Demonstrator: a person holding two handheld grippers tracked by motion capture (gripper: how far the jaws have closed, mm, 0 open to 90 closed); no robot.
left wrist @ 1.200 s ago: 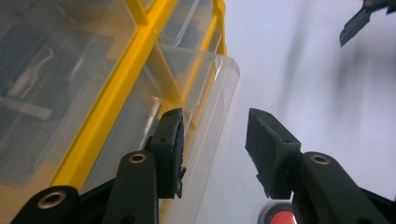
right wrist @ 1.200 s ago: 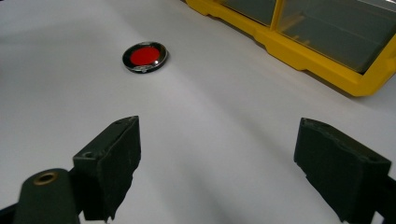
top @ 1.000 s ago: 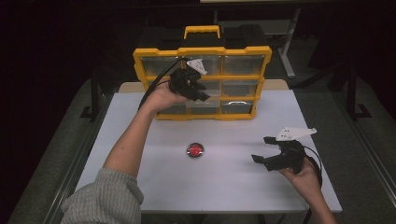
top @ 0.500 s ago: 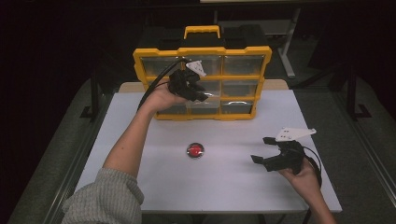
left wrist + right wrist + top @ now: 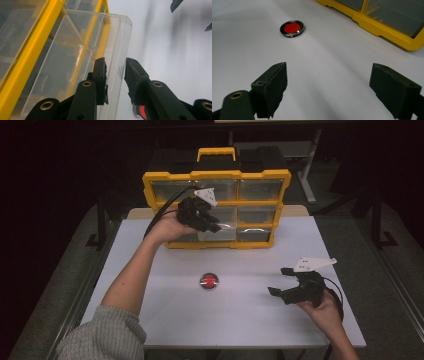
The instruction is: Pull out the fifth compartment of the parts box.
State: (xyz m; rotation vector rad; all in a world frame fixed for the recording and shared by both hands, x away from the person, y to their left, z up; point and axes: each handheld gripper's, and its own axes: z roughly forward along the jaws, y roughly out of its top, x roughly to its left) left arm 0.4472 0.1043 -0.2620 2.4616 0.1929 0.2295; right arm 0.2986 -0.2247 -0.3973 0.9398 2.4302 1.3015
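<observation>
Clear plastic drawer, part pulled out; left hand-held gripper has been closing on its front wall.

Bright light falls from above on the white tabletop while everything beyond its edges sinks into near-black. Glare streaks the clear drawer close up, and the near claws blur softly. Shadows on the tabletop are faint, and the high view is grainy.
</observation>
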